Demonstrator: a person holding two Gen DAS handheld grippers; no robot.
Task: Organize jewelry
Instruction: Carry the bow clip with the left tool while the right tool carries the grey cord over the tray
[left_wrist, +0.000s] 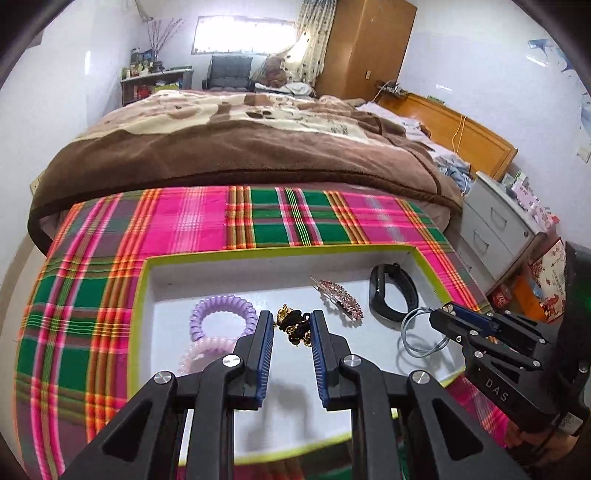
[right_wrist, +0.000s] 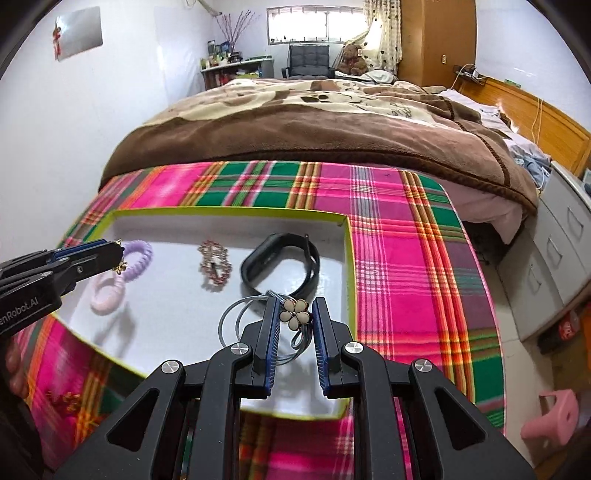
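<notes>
Plaid cloth in pink and green (left_wrist: 92, 295) covers the desk, and on it sits the shallow white tray with the lime-green rim (left_wrist: 142, 295) where all the jewelry is going.

Starting at the left: a lilac spiral hair tie (left_wrist: 221, 314) and a paler pink spiral hair tie (left_wrist: 207, 352) lie touching each other near the tray's left side. The left gripper (left_wrist: 293, 341) hangs over the tray floor, fingers only narrowly apart and pinched on a black scrunchie with gold chain bits (left_wrist: 293, 326), which sits right at the fingertips and pokes out past them. Next along, a pink rhinestone hair clip (left_wrist: 341, 299) and a black wristband (left_wrist: 391, 295) lie loose on the tray floor.

Over on the right, the right gripper (right_wrist: 294, 328) has its fingers nearly together, clamped on a thin grey wire bangle with a cream flower charm (right_wrist: 293, 314). The flower sits between the fingertips, with the wire loops sticking out to the left and trailing back between the fingers. It hangs over the tray's near right corner, just in front of the wristband.

My take on doing this bit well: both pieces look ready to be set down, so lower each one close to the floor before letting go, and aim for bare white patches. The scrunchie has room between the spiral ties and the clip. I'd watch that the bangle's loops don't snag the wristband, and open slowly so the wire doesn't spring away.
</notes>
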